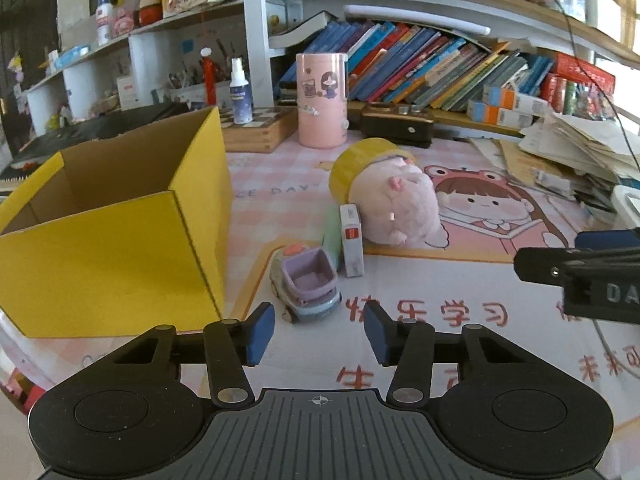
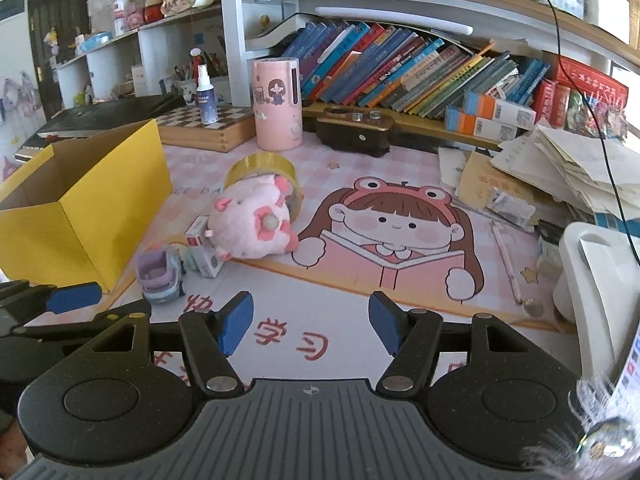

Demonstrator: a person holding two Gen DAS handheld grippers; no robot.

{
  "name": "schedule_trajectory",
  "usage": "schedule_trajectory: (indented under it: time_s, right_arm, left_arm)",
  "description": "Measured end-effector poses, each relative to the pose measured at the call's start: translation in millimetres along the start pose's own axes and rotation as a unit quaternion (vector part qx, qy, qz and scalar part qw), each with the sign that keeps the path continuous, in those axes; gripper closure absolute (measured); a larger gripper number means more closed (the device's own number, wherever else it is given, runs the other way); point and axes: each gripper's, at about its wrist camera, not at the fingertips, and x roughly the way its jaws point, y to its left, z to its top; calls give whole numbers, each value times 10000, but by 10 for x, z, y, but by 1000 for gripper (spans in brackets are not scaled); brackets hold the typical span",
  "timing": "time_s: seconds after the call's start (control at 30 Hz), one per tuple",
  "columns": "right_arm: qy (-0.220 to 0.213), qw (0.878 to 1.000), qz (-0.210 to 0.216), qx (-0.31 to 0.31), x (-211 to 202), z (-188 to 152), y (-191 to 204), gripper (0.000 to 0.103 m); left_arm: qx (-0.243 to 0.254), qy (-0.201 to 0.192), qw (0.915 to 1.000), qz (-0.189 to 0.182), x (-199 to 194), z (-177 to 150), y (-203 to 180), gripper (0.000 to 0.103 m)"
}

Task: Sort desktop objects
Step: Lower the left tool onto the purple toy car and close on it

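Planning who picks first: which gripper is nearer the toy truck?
Left. The left gripper sits just short of the toy truck, nearly lined up with it. The right gripper is further off, with the truck ahead to its left.

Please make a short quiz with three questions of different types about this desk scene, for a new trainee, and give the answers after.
1. True or false: the yellow box already holds the toy truck.
2. Multiple choice: the pink plush leans on which thing behind it? A) spray bottle B) tape roll C) chessboard
3. Short answer: do the left tongs or the right tongs hold anything?

Key
1. False. The truck stands on the desk mat, beside the box; what shows of the box's inside looks empty.
2. B. The tape roll stands on edge behind the plush.
3. No. Both stand open above the mat with nothing between the pads.
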Motion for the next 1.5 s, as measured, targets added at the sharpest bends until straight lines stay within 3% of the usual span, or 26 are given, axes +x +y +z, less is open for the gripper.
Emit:
schedule_trajectory:
  time_s: [0.47, 0.7, 0.77, 0.87, 1.23, 1.5]
  right_arm:
    - [-145, 9996, 186, -151, 105, 144, -250, 38]
    - [-184, 9995, 208, -133, 153, 191, -319, 38]
    - [-167, 9995, 238, -131, 164, 196, -320, 37]
    - [-120, 9993, 324, -143, 191, 198, -291, 36]
    - [-59, 9973, 704, -195, 360, 293, -97, 34]
    - [-36, 9937, 974, -558, 654, 427, 156, 33]
  left_arm:
    - [-575, 447, 9957, 571, 558, 191, -91, 50]
    - [-565, 544, 9939, 782, 716, 196, -86, 50]
    - [-568, 551, 9940, 758, 735, 185, -69, 51]
    - [-508, 519, 9951, 671, 727, 187, -63, 62]
    - [-181, 383, 9991, 33, 281, 73, 2, 62]
    - [-345, 408, 9986, -3, 31, -5, 145, 62]
